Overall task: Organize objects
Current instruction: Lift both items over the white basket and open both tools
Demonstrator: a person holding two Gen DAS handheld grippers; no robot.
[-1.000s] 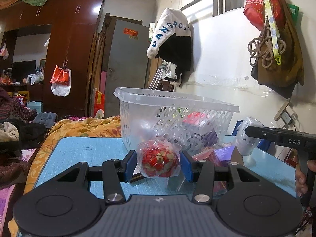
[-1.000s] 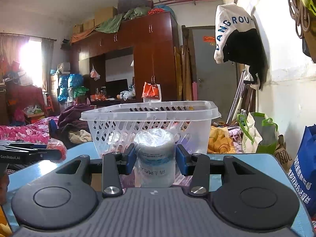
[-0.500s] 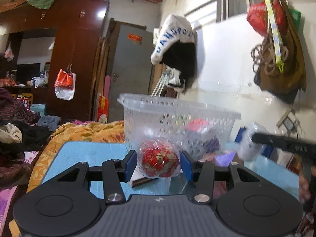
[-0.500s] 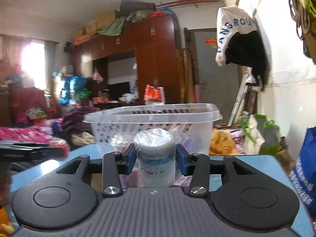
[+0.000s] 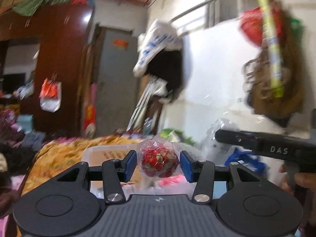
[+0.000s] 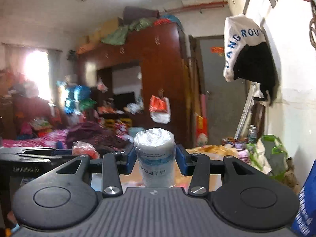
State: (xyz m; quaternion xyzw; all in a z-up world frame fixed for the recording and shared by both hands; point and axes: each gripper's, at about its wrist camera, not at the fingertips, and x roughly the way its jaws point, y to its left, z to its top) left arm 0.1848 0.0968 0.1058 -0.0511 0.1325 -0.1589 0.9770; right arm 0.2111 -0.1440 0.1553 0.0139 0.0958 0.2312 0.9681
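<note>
A red and gold ball [image 5: 159,163] wrapped in clear film sits between the blue pads [image 5: 130,165] of my left gripper [image 5: 158,165], which is shut on it and holds it in the air. Just below and ahead lies the white plastic basket [image 5: 106,151], seen from above its rim. My right gripper [image 6: 155,160] is shut on a white roll [image 6: 155,154] wrapped in clear plastic, also held up. Each gripper shows in the other's view: the right one [image 5: 256,144] with a hand on its handle, the left one [image 6: 29,155] with the red ball [image 6: 85,150].
A pink item [image 5: 169,182] and papers lie inside the basket. Behind it is a bed with an orange blanket [image 5: 65,154]. A white wall with hanging bags [image 5: 272,75] is close on the right, with a blue bag [image 6: 306,207] at the table's right.
Both grippers have risen with the ball and the roll still in them. The basket, which stood in front of them at pad height, now sits low in both views.
</note>
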